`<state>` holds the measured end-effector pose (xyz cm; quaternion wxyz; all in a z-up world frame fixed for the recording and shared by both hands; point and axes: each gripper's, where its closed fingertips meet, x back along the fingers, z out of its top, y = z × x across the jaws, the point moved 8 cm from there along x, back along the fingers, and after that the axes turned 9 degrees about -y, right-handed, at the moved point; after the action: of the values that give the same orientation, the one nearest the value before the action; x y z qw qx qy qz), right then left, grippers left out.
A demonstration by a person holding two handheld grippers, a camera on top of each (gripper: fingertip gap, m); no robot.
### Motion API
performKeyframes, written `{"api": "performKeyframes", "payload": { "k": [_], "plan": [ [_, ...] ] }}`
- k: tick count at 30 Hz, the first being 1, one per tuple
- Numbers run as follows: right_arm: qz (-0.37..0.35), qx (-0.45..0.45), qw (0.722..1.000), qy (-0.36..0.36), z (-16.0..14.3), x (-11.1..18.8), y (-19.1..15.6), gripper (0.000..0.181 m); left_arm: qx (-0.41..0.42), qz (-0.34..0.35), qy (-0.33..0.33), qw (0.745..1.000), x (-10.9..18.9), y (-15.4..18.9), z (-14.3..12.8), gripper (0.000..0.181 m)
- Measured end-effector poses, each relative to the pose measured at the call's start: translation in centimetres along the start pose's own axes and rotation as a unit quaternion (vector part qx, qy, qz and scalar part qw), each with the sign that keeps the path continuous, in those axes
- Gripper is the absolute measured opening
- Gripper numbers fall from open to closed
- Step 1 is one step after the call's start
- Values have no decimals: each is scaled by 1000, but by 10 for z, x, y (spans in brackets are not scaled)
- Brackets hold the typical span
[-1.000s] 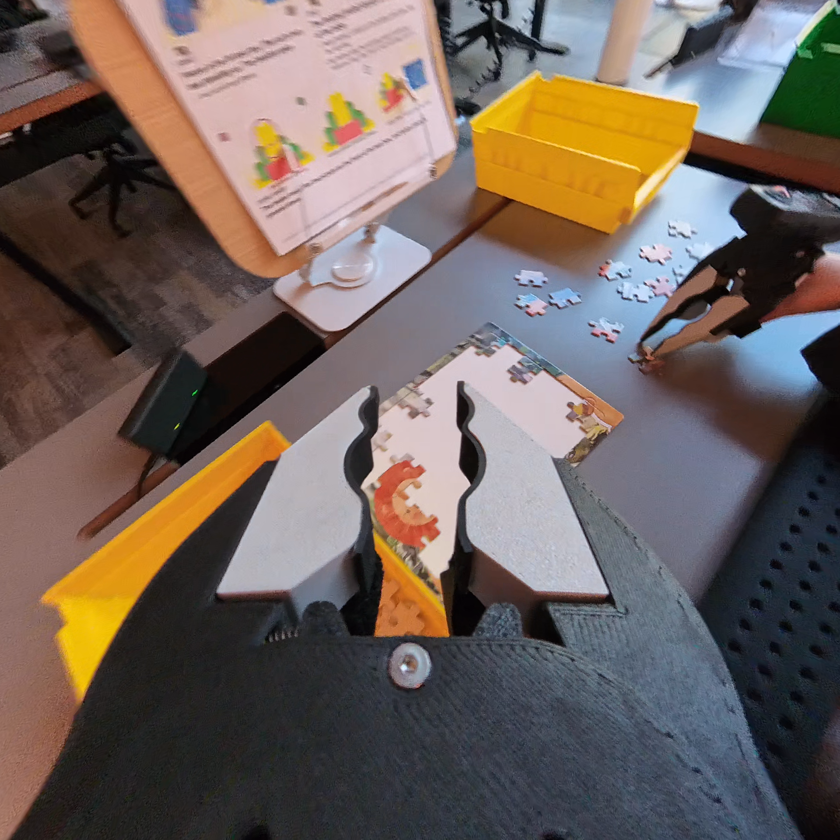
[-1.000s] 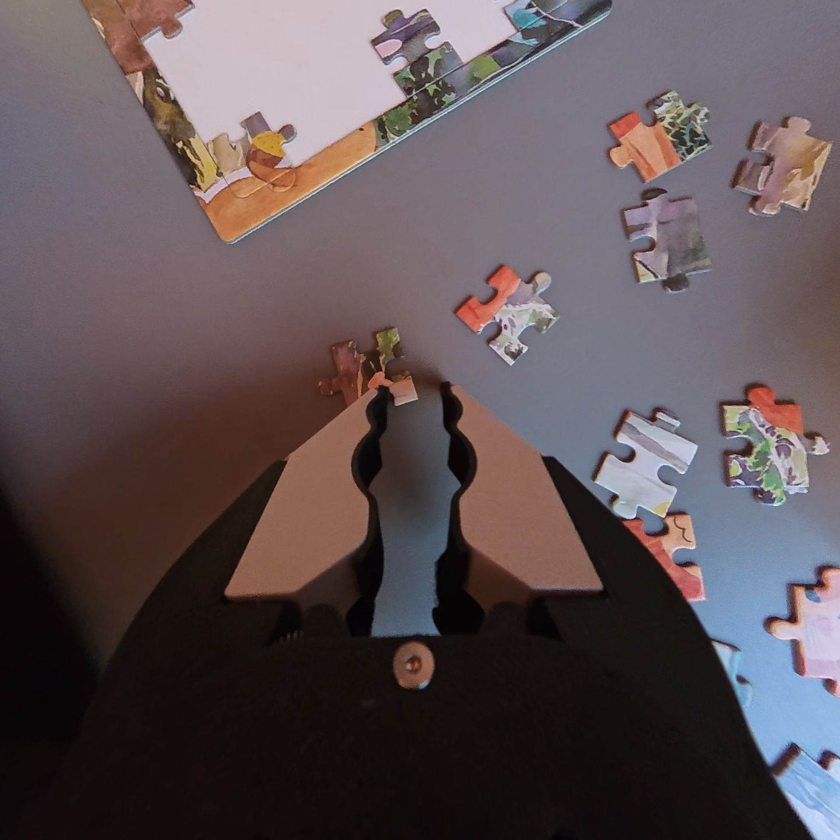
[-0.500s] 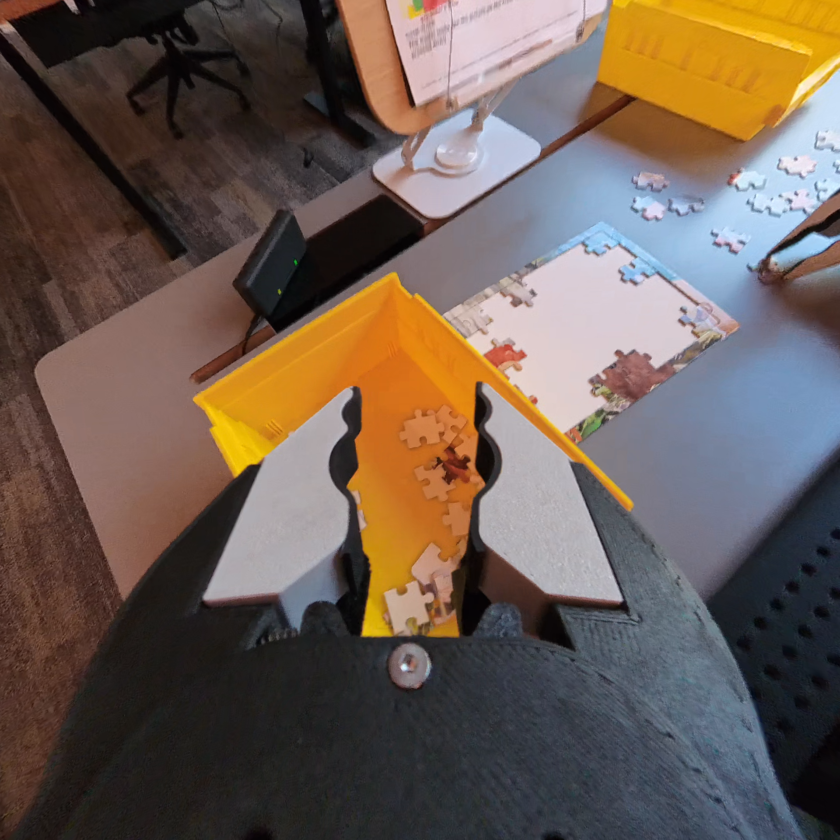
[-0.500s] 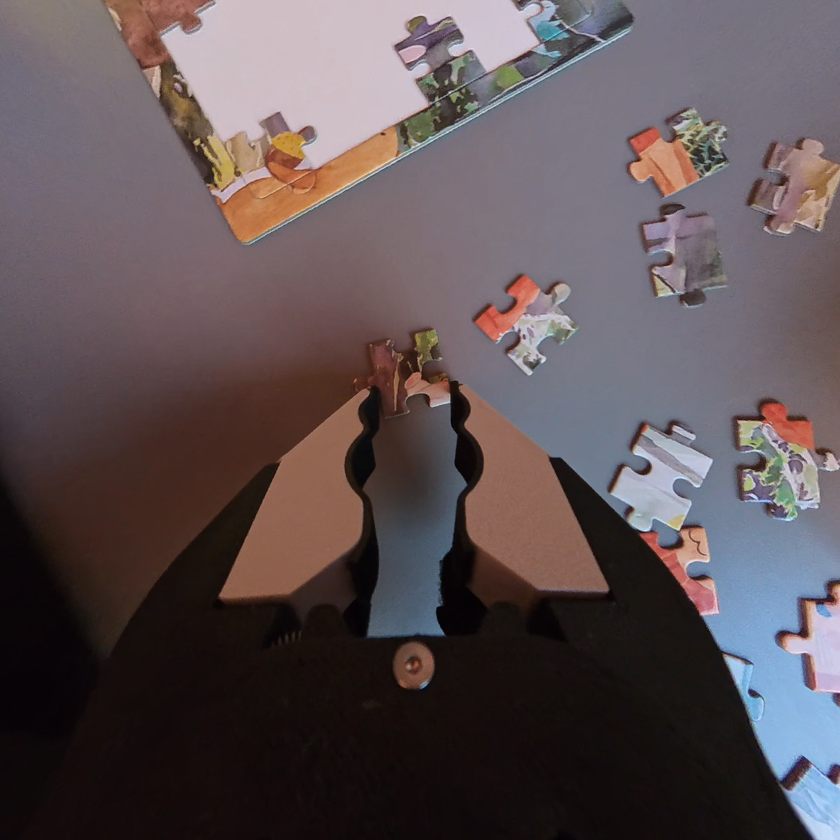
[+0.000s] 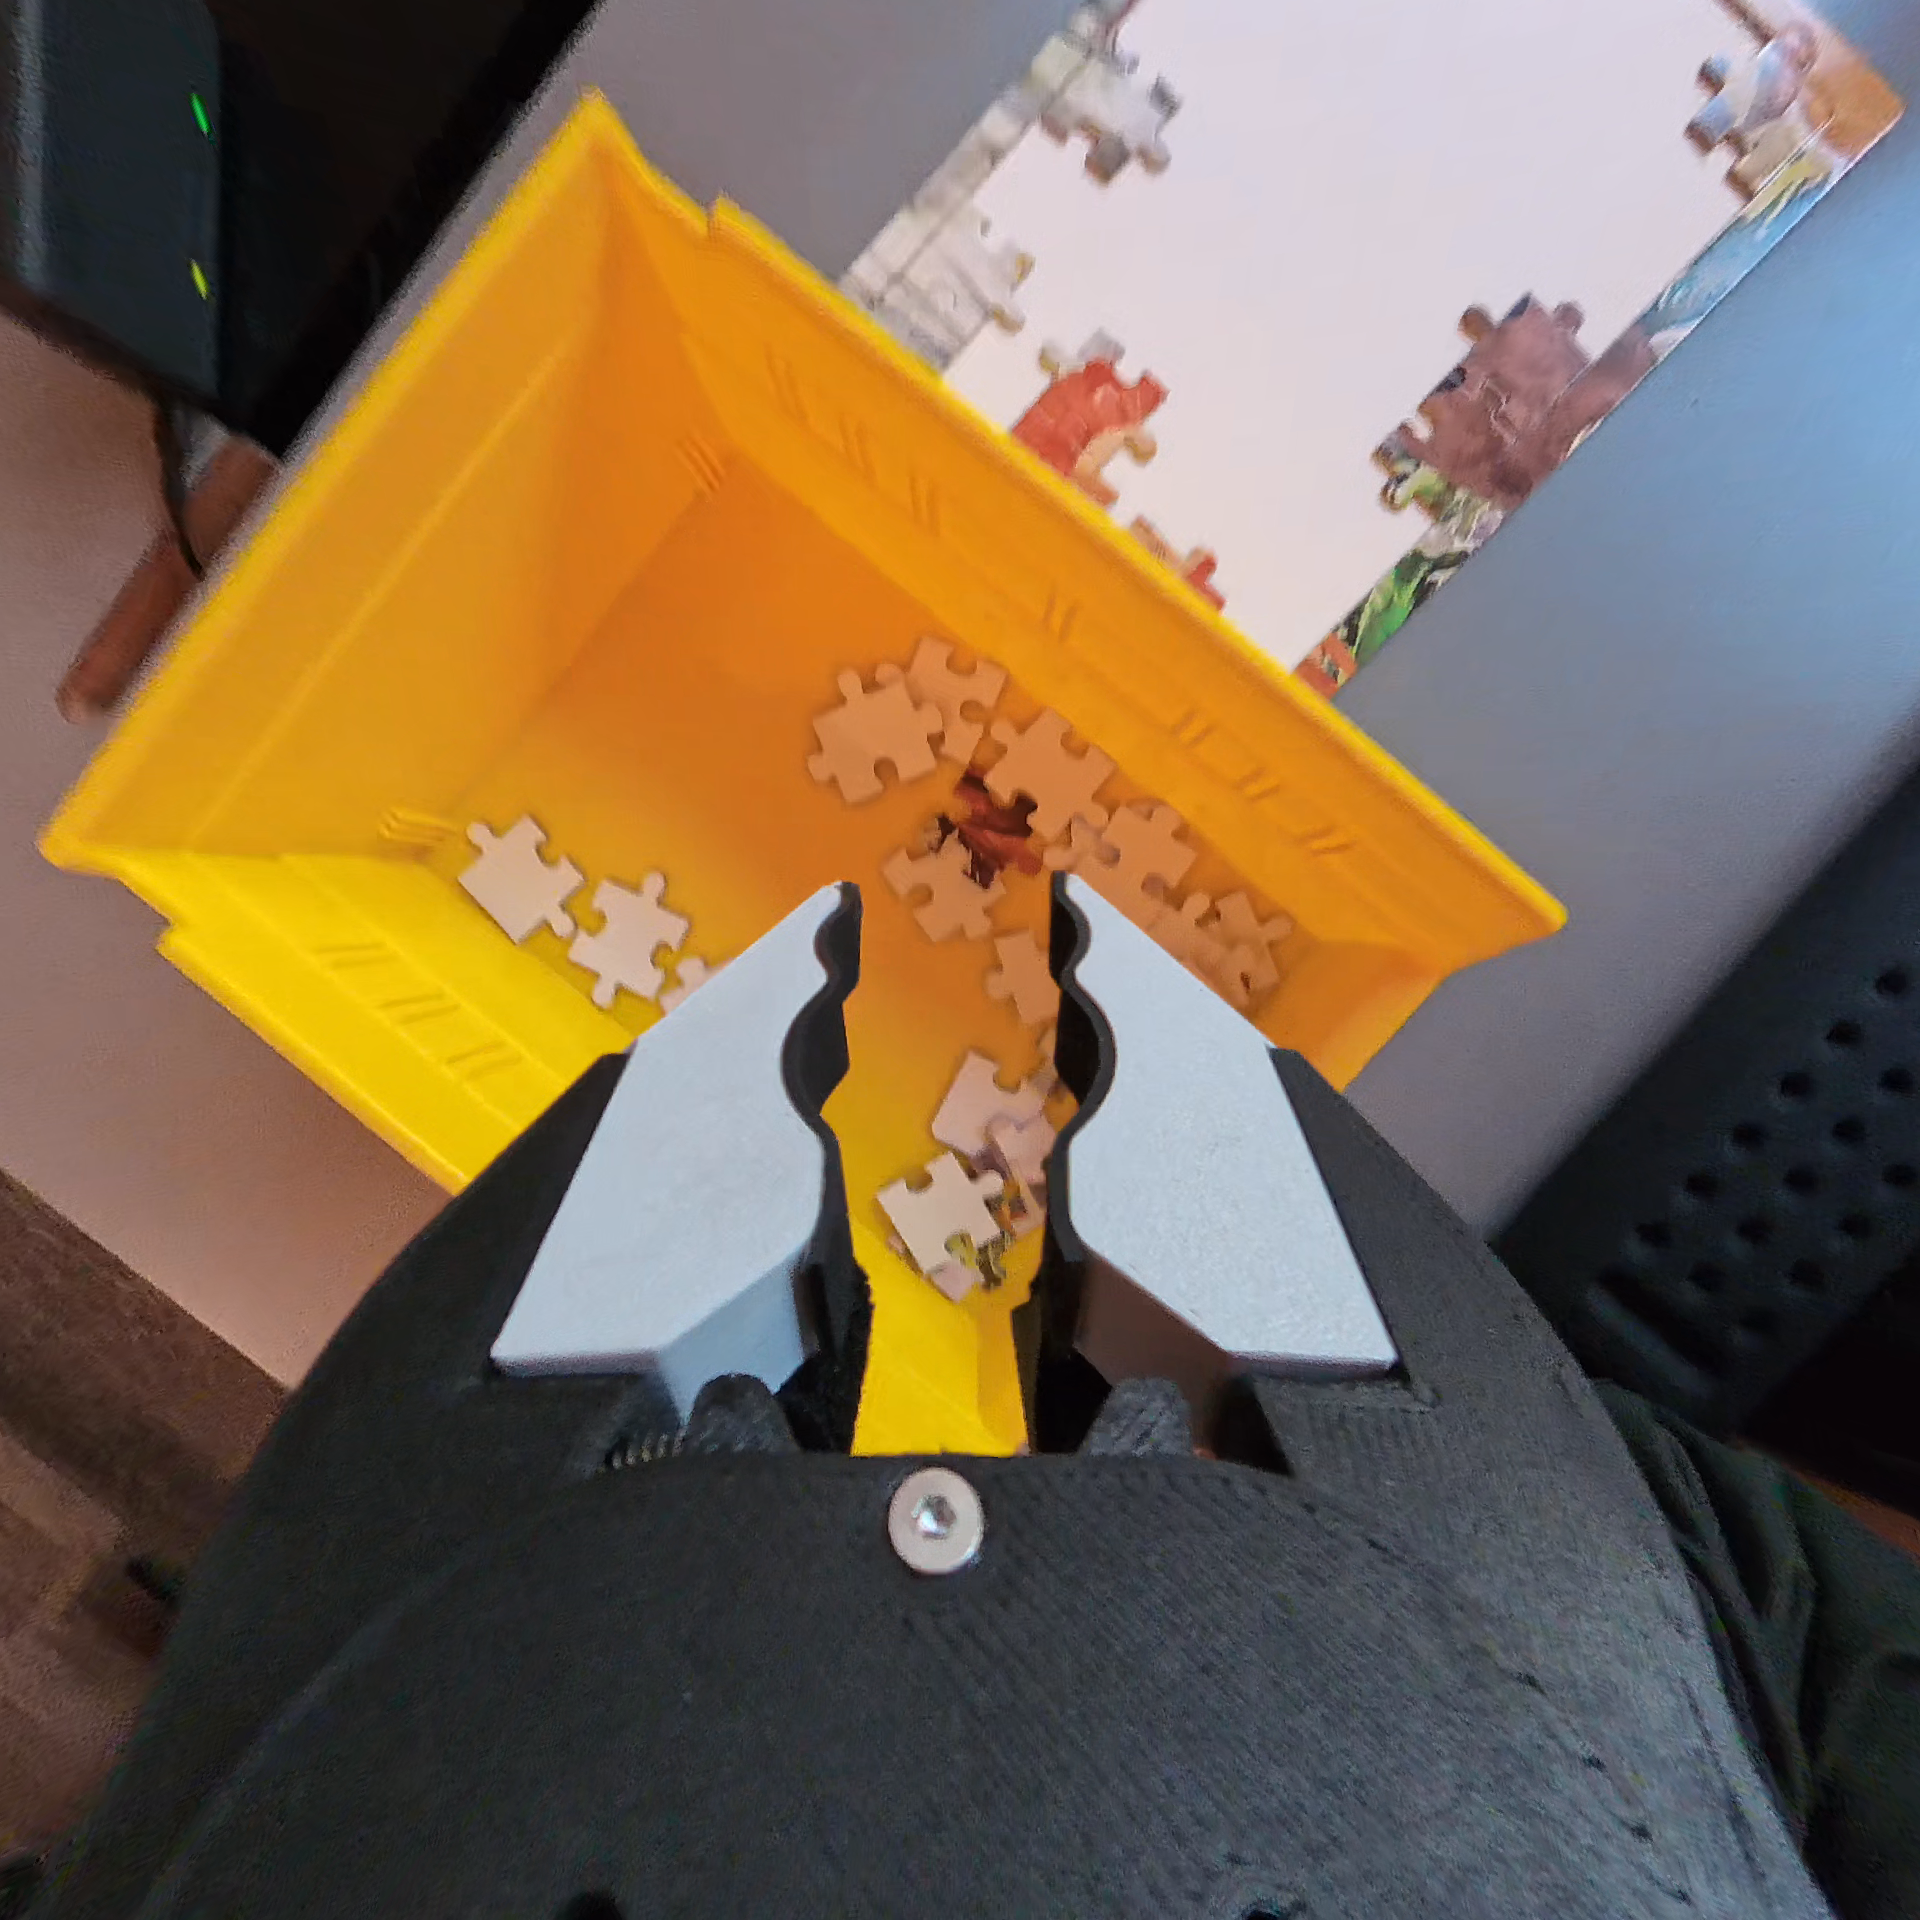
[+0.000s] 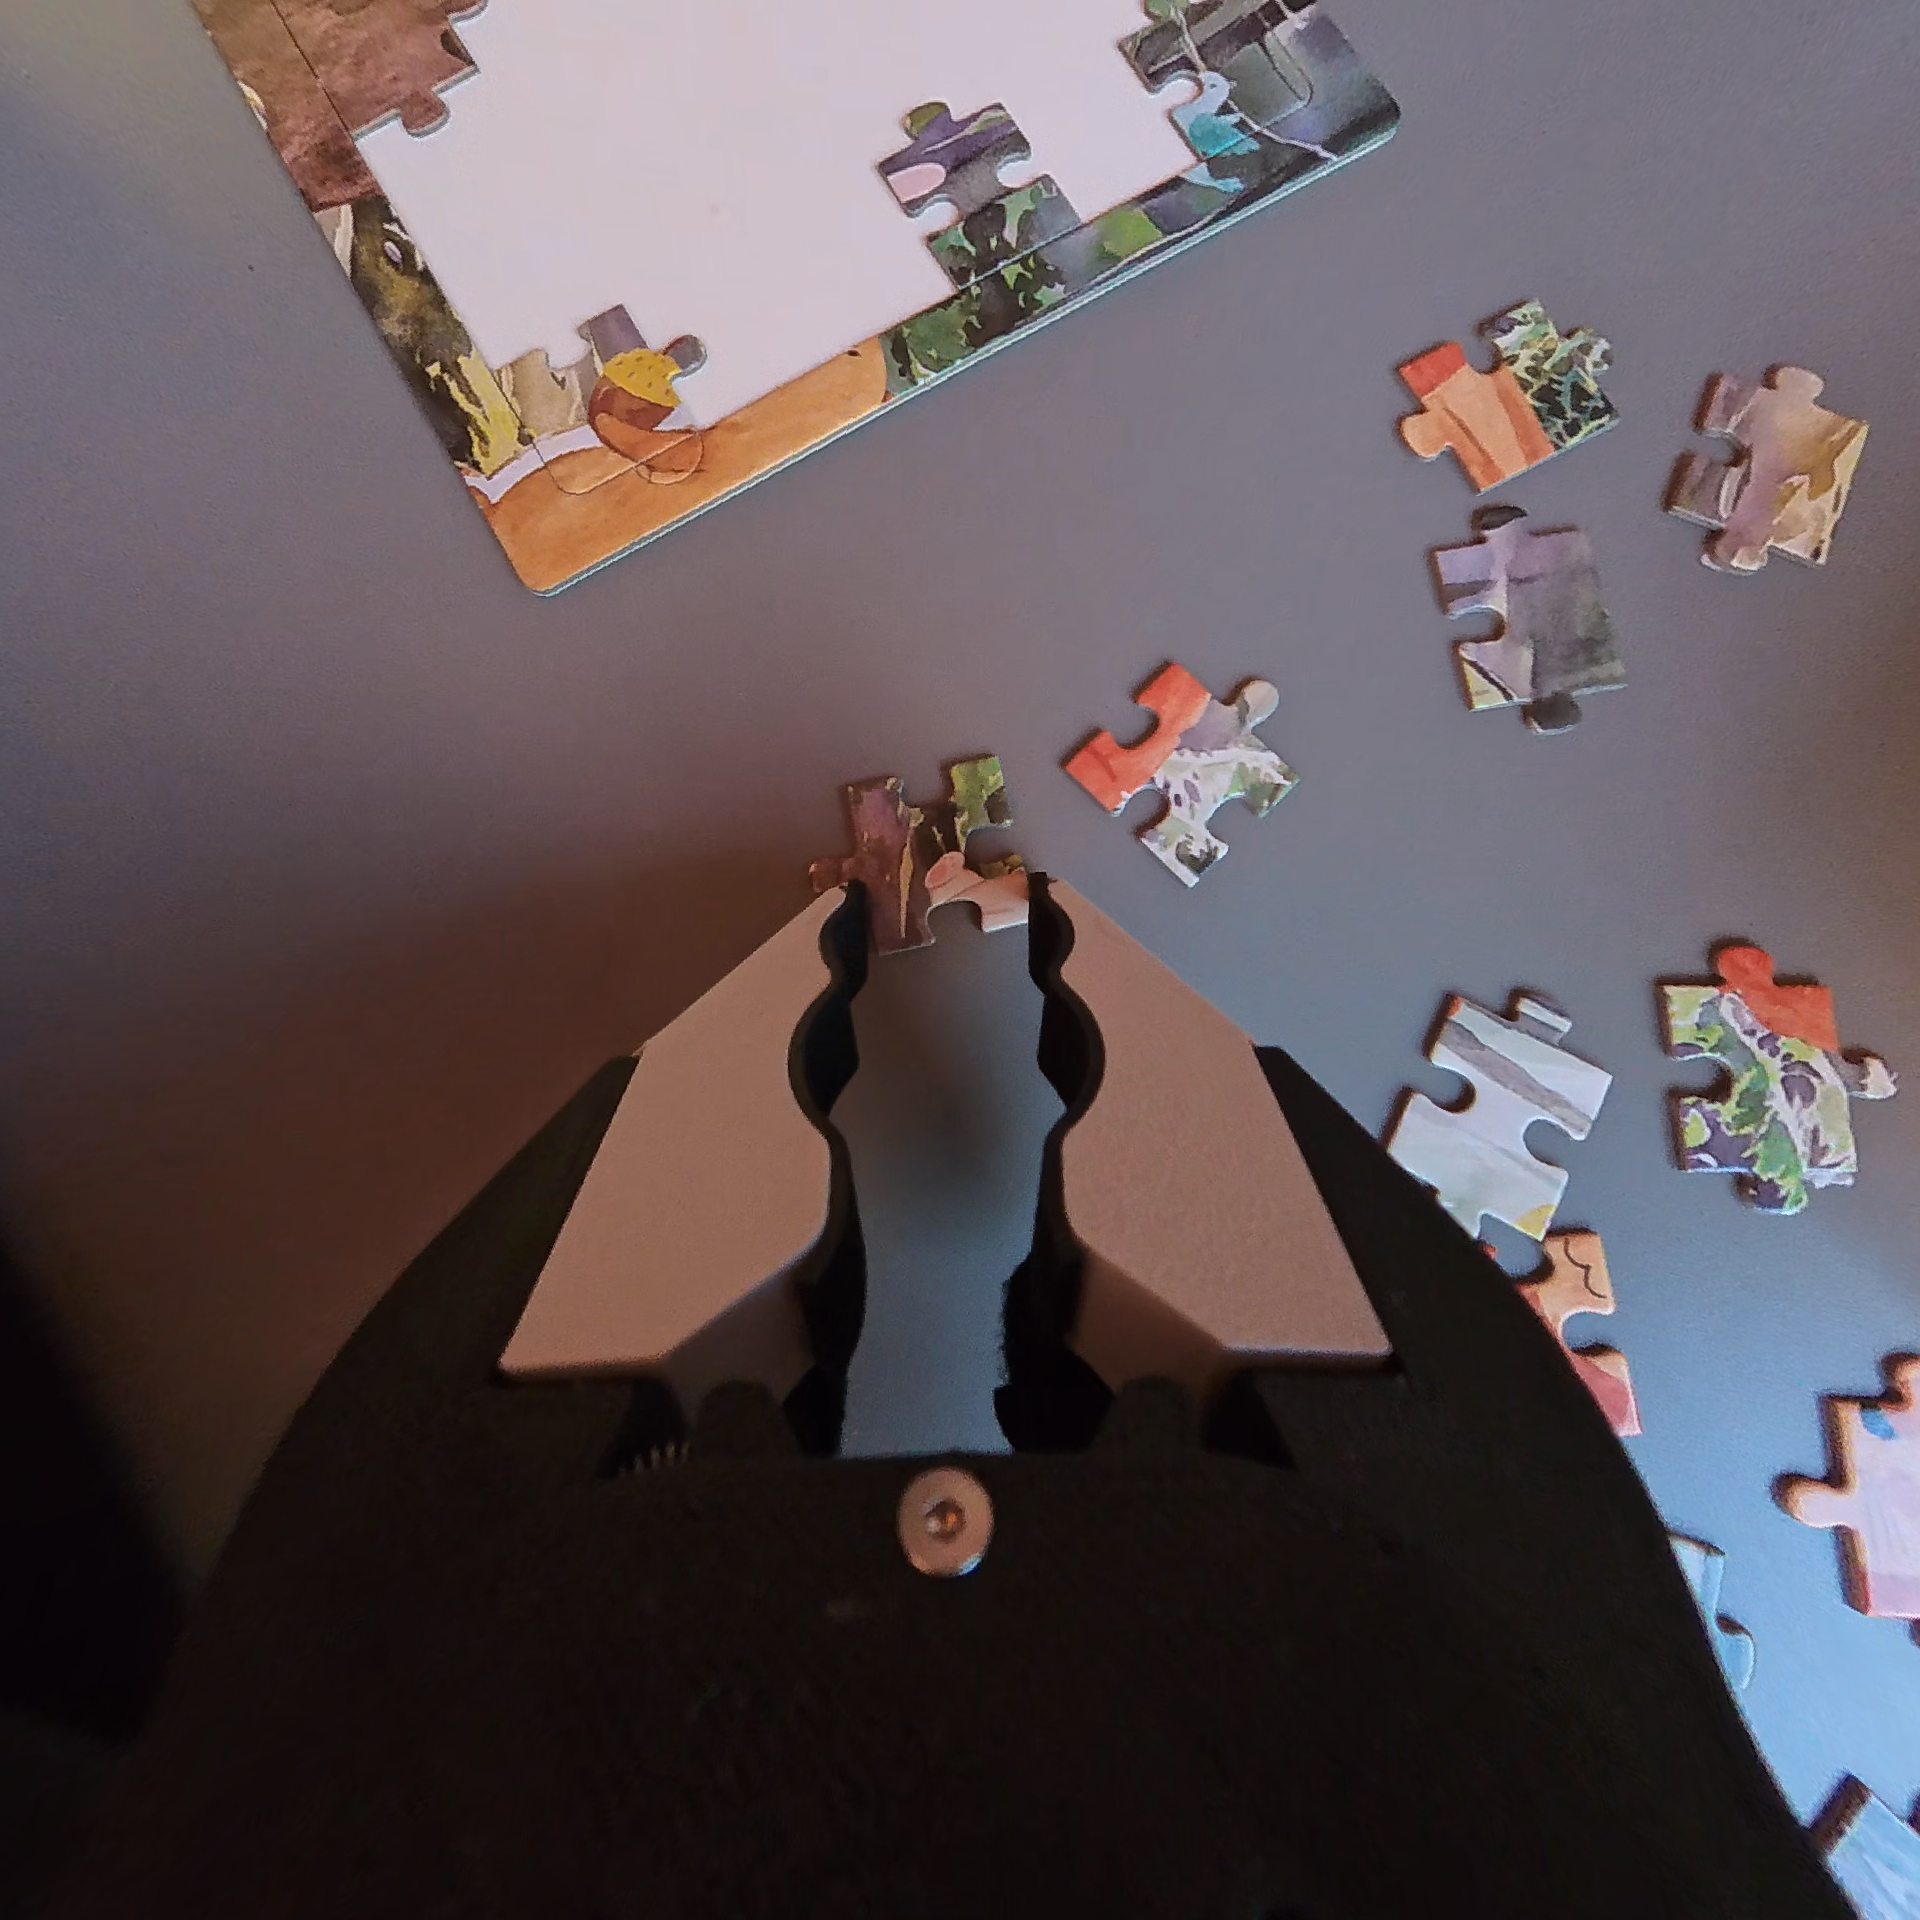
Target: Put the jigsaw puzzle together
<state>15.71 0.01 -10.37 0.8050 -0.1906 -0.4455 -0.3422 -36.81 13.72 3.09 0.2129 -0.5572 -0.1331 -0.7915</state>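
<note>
Many loose puzzle pieces (image 5: pixel 871 732) lie in the yellow bin (image 5: pixel 416 644) on the grey table (image 5: pixel 1662 644), nearly all with their pale backs up, one dark reddish piece (image 5: pixel 992 826) among them showing its picture; most crowd toward the bin's right wall, and two lie near its left wall. The left gripper (image 5: pixel 954 896) hangs over the bin with its jaws apart and nothing between them. Just beyond the bin's far right wall lies the puzzle board (image 5: pixel 1403 187), its border partly filled and its middle bare white. On the right, the right gripper (image 6: pixel 943 883) is down at the table, jaws set close on either edge of a brown-and-green piece (image 6: pixel 914 842). Other picture-side-up pieces lie scattered to its right, an orange-and-white piece (image 6: pixel 1179 769) nearest.
</note>
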Motion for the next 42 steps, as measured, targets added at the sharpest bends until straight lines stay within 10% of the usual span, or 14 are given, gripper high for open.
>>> {"api": "performKeyframes", "payload": {
  "k": [15, 26, 42],
  "plan": [
    [-57, -9, 993, 100, 15, 22, 11, 40, 122, -39, -164, 978, -68, -30, -8, 51],
    [-63, -14, 993, 98, 13, 23, 14, 40, -101, 0, -221, 970, -109, -6, 5, 53],
    [-49, -23, 993, 103, 12, 24, 14, 40, -181, -24, -184, 966, -123, 1, 5, 42]
  ]
}}
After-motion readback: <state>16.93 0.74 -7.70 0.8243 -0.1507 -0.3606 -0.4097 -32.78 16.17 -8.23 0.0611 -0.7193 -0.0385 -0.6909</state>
